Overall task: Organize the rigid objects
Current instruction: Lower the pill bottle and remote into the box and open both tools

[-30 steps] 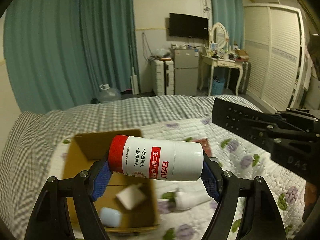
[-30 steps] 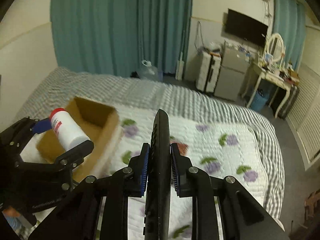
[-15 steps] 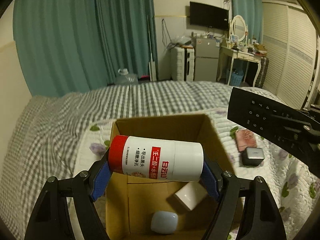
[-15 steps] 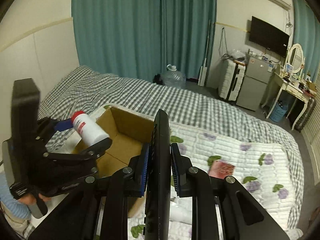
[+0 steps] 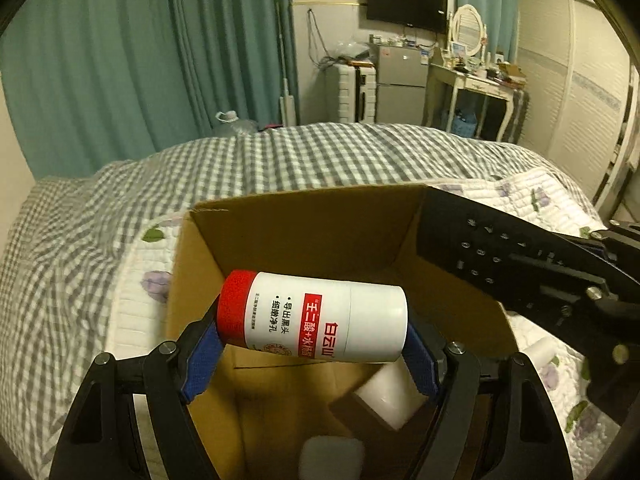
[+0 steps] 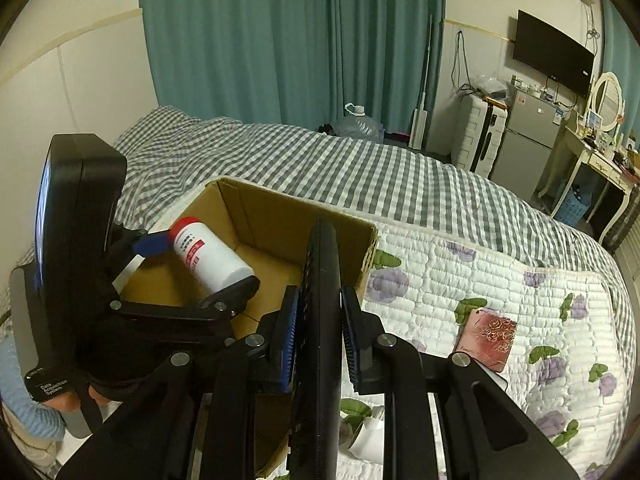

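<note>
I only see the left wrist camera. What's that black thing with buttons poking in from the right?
Observer: A flat black remote control, clamped edge-on between the right gripper's blue pads.
Child: Is anything left on the bed?
Observer: Yes, a pink rose-patterned card lies on the flowered white quilt, right of the brown cardboard box.
Child: What's behind my gripper?
Observer: The left gripper, holding the white red-capped bottle, carries a tall black device on its body.
</note>
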